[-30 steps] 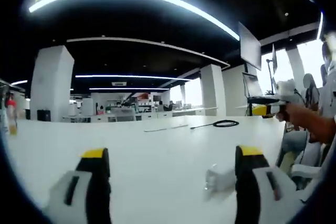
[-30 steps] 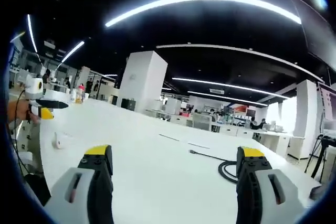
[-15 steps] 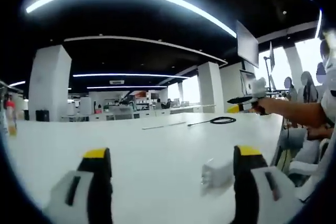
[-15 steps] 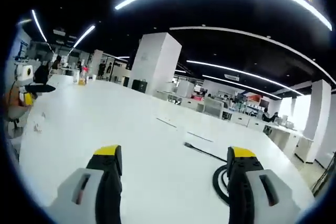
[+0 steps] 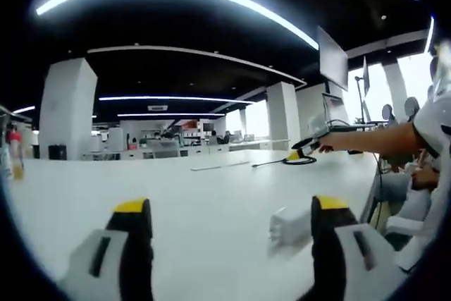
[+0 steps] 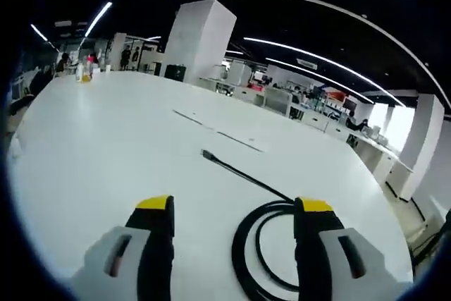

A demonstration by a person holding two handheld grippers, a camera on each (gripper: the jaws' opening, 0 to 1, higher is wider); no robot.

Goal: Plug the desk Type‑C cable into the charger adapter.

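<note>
Over a long white counter (image 5: 211,195) in an open-plan office, the left gripper (image 5: 225,209) hovers with its yellow-tipped jaws spread wide and nothing between them. A white charger adapter (image 5: 287,225) sits on the counter just inside the right-hand jaw, apart from both. Far ahead and to the right of those jaws, an outstretched arm holds the right gripper (image 5: 301,148) low over the black Type-C cable (image 5: 282,161). In the right gripper view, the right gripper (image 6: 234,211) also stands wide open and holds nothing; the cable's coil (image 6: 262,244) lies between its jaws, nearer the right one, its plug end trailing ahead across the counter (image 6: 106,139).
</note>
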